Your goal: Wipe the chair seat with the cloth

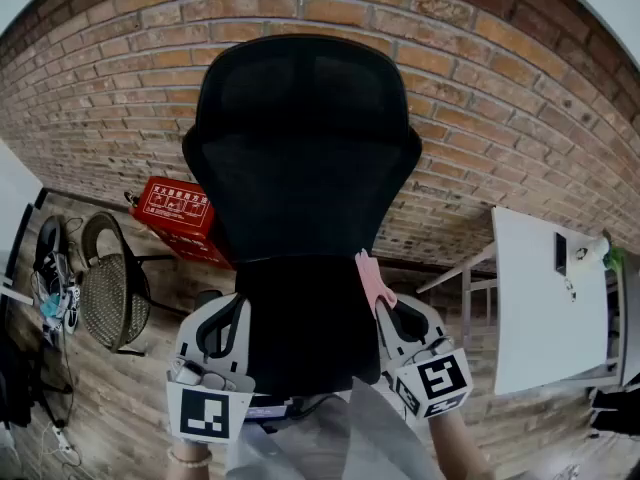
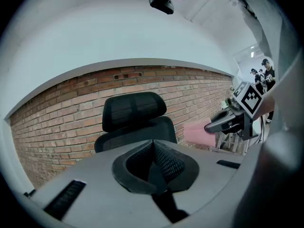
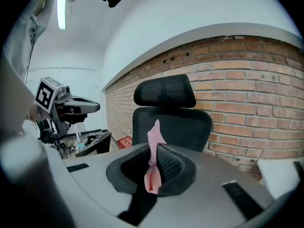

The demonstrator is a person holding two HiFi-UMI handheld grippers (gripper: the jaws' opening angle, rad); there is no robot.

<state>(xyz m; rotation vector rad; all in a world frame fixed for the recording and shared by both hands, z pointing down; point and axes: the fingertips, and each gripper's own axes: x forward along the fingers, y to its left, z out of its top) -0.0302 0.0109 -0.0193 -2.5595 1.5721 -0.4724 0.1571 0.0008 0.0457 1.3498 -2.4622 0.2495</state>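
Brick wall (image 1: pixel 480 118): straight ahead of both tongs, beyond the chair.
Chair (image 1: pixel 300 238): black and facing the person. Its backrest (image 1: pixel 300 128) sits dead ahead of each pair of tongs in both gripper views.
Chair seat (image 1: pixel 300 333): in the head view it lies between the two tongs and lower than their tips, running away from them toward the backrest. Neither gripper view shows it, so both tongs seem aimed above it.
Left tongs (image 1: pixel 222 318): by the seat's left edge. The jaws are closed tip to tip with nothing in them.
Right tongs (image 1: pixel 388 310): by the seat's right edge. The jaws are pressed together on the cloth.
Cloth (image 1: pixel 371 280): a pink, narrow strip pinched partway along. Its long axis runs up the seam of the jaws, with one end standing above the tips and a short fold hanging below.
Coming move: as I judge it, the seat lies down and to the left of the right tongs. They would need to tip downward and inward to lay the cloth's free end flat on it.
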